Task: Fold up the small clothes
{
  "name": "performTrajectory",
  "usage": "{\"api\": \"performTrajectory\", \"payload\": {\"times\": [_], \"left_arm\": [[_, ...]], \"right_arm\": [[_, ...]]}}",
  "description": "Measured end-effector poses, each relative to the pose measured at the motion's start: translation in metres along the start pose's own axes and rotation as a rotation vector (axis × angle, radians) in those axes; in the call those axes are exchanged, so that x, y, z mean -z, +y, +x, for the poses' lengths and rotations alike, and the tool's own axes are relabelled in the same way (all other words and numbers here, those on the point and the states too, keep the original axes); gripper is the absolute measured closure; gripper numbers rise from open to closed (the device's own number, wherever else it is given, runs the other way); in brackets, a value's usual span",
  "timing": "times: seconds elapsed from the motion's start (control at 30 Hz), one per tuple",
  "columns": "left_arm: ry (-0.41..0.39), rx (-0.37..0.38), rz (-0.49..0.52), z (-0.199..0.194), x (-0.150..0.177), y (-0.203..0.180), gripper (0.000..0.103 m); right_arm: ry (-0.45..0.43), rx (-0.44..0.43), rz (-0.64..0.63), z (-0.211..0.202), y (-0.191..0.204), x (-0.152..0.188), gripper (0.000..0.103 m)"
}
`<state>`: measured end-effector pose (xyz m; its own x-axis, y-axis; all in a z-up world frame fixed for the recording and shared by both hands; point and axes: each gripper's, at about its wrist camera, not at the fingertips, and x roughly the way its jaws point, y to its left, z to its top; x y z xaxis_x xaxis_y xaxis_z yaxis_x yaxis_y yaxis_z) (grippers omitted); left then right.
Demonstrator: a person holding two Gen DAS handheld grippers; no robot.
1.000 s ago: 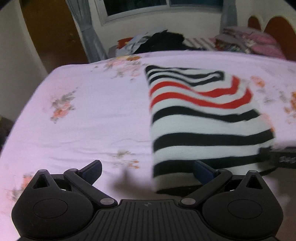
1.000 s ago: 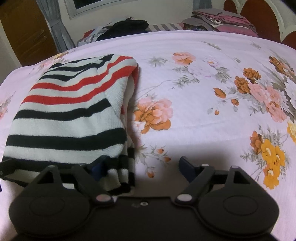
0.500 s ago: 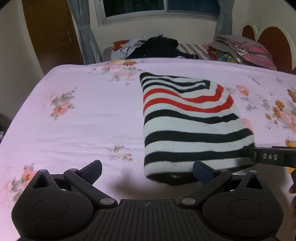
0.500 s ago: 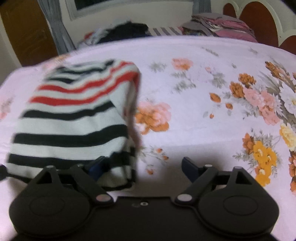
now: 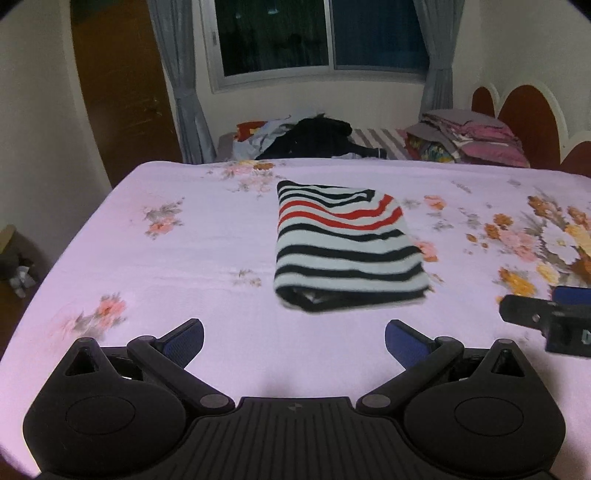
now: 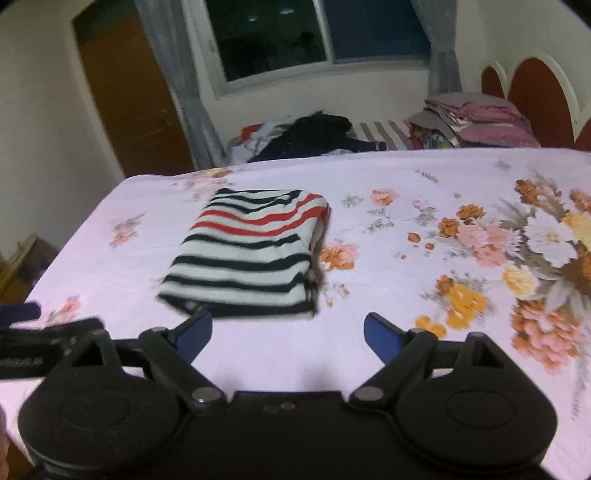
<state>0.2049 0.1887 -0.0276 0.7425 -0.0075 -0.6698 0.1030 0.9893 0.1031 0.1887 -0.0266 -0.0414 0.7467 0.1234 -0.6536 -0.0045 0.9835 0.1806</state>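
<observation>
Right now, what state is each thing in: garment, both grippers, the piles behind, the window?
Striped top: folded, flat on the bedsheet, free of both grippers.
Left gripper: open, empty.
Right gripper: open, empty, jaws just widened.
Dark clothes heap: loose, unfolded.
Pink stack: folded, piled.
Window: shut, curtains drawn aside.

Pale walls point(image 5: 33, 129). Dark window point(image 5: 317, 37) flanked by grey curtains point(image 5: 181, 74). Brown wooden door point(image 5: 122, 92) at left. Scalloped red headboard point(image 5: 524, 114) at right. Indoor lighting.
</observation>
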Motion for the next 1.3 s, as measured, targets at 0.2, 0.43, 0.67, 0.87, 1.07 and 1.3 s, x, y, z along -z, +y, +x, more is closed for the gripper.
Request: {"api": "performTrajectory", "payload": {"times": [0.2, 0.43, 0.67, 0.87, 1.07, 1.3], "left_arm": [[-0.027, 0.011, -0.024, -0.069, 0.031, -0.001, 0.0], [-0.083, 0.005, -0.066, -0.136, 0.056, 0.008, 0.0], [-0.114, -0.019, -0.089, -0.169, 0.074, 0.014, 0.0], [-0.112, -0.012, -0.108, -0.178, 0.079, 0.016, 0.0], [-0.105, -0.01, -0.105, -0.177, 0.08, 0.015, 0.0], [-0.085, 0.0, -0.101, -0.17, 0.078, 0.018, 0.0]], "right_arm": [[-0.044, 0.018, -0.065, -0.077, 0.007, 0.027, 0.011], [-0.194, 0.103, -0.097, -0.152, 0.02, 0.045, 0.008], [-0.262, 0.111, -0.123, -0.189, 0.028, 0.056, 0.006], [-0.275, 0.101, -0.114, -0.196, 0.031, 0.061, 0.006], [-0.269, 0.099, -0.104, -0.196, 0.033, 0.064, 0.006], [-0.269, 0.118, -0.086, -0.193, 0.034, 0.068, 0.005]]}}
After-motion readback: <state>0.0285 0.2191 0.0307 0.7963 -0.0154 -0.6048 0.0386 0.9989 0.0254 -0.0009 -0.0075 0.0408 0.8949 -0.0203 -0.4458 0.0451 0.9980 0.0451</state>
